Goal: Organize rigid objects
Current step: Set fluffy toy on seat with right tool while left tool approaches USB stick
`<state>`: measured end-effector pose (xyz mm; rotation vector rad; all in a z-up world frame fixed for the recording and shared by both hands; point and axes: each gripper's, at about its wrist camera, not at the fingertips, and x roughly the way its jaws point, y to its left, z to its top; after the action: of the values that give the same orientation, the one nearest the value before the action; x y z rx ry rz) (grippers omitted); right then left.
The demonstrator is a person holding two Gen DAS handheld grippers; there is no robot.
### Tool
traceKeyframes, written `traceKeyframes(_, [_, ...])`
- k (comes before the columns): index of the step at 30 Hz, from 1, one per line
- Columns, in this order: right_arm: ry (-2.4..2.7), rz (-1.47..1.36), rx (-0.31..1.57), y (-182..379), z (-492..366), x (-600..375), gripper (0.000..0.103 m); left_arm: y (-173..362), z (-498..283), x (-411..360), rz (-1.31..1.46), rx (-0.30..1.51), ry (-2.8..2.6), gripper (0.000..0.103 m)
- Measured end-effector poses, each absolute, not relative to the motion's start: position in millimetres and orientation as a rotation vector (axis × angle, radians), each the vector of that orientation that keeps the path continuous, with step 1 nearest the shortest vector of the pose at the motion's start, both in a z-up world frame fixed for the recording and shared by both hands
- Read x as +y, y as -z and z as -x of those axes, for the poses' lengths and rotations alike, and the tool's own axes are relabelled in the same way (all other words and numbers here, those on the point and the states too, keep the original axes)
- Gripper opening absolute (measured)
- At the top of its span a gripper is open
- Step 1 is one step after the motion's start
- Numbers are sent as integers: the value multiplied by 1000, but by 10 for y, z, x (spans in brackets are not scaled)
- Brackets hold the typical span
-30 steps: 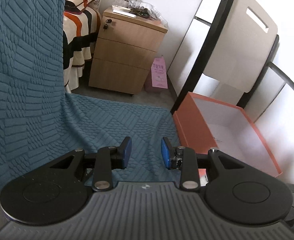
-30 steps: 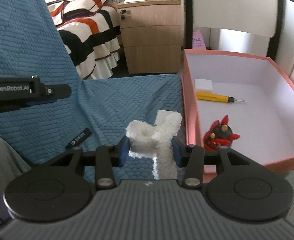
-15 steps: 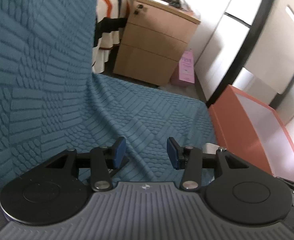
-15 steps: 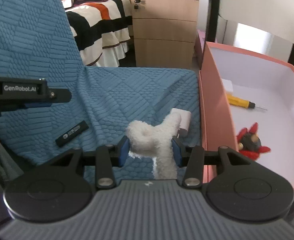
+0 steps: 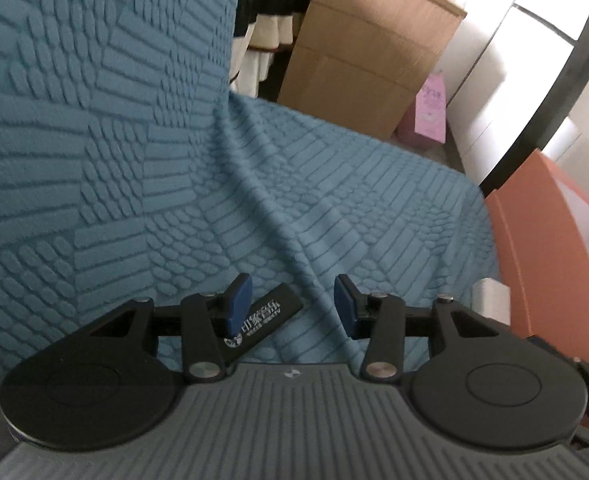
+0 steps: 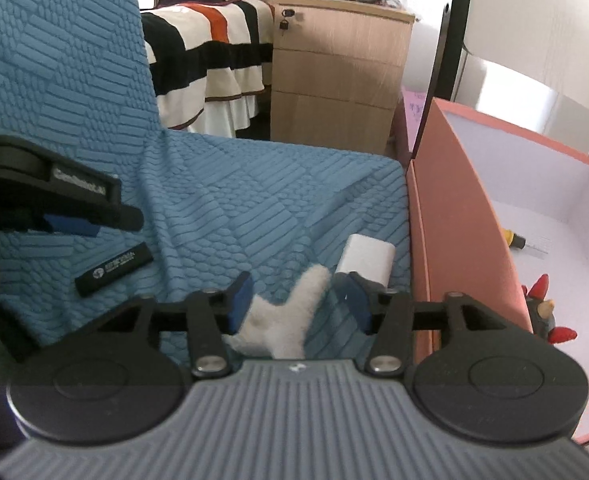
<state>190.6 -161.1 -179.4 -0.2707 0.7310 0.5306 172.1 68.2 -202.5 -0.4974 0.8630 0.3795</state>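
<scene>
Right gripper [image 6: 300, 302] had just been opening, so the white fluffy toy [image 6: 282, 328] sat loose between its fingers on the blue cover [image 6: 254, 208], right next to a white block [image 6: 368, 260] and the orange box [image 6: 454, 240]. Left gripper [image 5: 290, 306] was roughly half open too, gripping nothing, its left finger just over a black bar [image 5: 262, 316] lying on the cover.
</scene>
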Motion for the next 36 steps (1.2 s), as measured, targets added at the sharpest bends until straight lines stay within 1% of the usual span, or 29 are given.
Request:
traceKeyframes(2, [-520, 274, 732, 1828, -1920, -1592, 63, 2071, -1751, 678, 486, 877, -383, 51])
traceKeyframes(9, [-458, 328, 710, 1956, -2085, -1491, 63, 2156, -1771, 706, 464, 900, -414, 51])
traceKeyframes(14, [-408, 311, 746, 2039, -2233, -1464, 63, 2174, -1755, 728, 473, 904, -427, 51])
traceKeyframes(29, [-487, 243, 819, 1999, -1945, -1500, 63, 2243, -1699, 720, 494, 922, -433, 50])
traceKeyframes(32, [-470, 264, 808, 2002, -1934, -1484, 70, 2258, -1695, 701, 484, 934, -425, 50])
traceKeyframes(36, [-484, 214, 829, 1974, -1981, -1541, 70, 2276, -1707, 661, 451, 948, -414, 50])
